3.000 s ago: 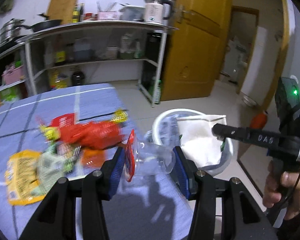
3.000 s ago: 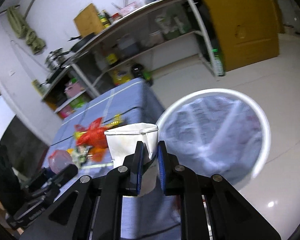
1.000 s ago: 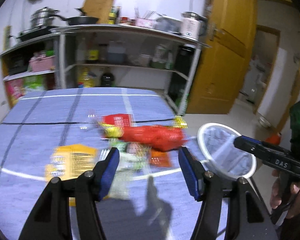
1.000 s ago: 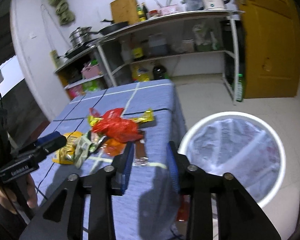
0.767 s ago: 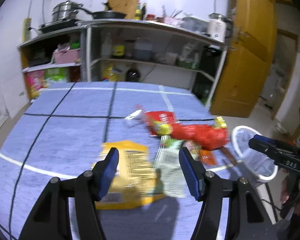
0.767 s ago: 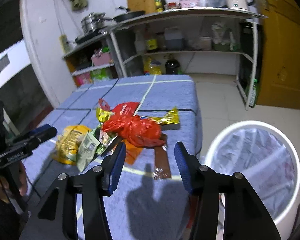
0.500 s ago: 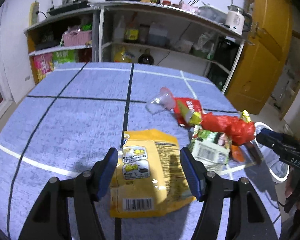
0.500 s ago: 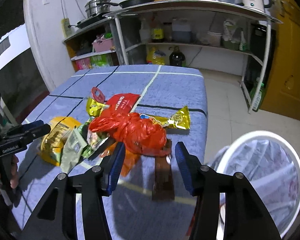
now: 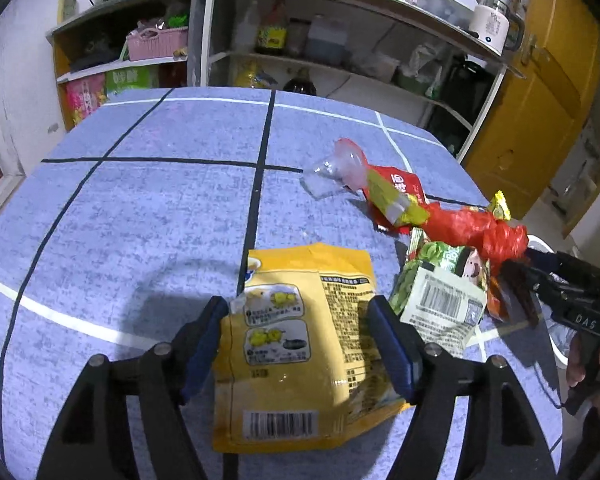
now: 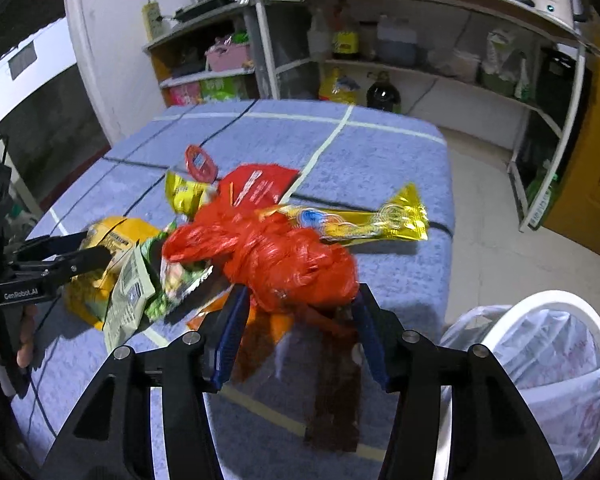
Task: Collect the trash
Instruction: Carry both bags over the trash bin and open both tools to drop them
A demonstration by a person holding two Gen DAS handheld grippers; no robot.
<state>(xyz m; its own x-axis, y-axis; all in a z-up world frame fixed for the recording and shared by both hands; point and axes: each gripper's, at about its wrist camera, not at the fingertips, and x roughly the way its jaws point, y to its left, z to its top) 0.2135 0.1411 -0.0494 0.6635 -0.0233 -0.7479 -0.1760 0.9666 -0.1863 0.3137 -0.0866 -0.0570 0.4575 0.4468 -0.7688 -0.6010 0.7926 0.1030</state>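
Observation:
A yellow snack bag (image 9: 300,344) lies on the blue tablecloth (image 9: 148,216). My left gripper (image 9: 300,336) is open, its fingers either side of the bag's upper part. A red plastic bag (image 10: 276,256) lies crumpled in the trash pile, and my right gripper (image 10: 300,328) is open right at its near side. A green and white wrapper (image 9: 440,292), a red packet (image 9: 400,188), a clear plastic cup (image 9: 336,168) and a gold wrapper (image 10: 364,220) also lie there. The white bin (image 10: 548,368) stands by the table's right edge.
A brown wrapper (image 10: 336,392) lies near the front edge of the table. Metal shelves (image 9: 340,40) with bottles, pots and a kettle stand behind the table. A yellow door (image 9: 540,112) is at the right.
Both grippers dropped what they held into the bin, opened, and swung back to the table. The left has come down over the yellow bag and the right has closed in on the red bag.

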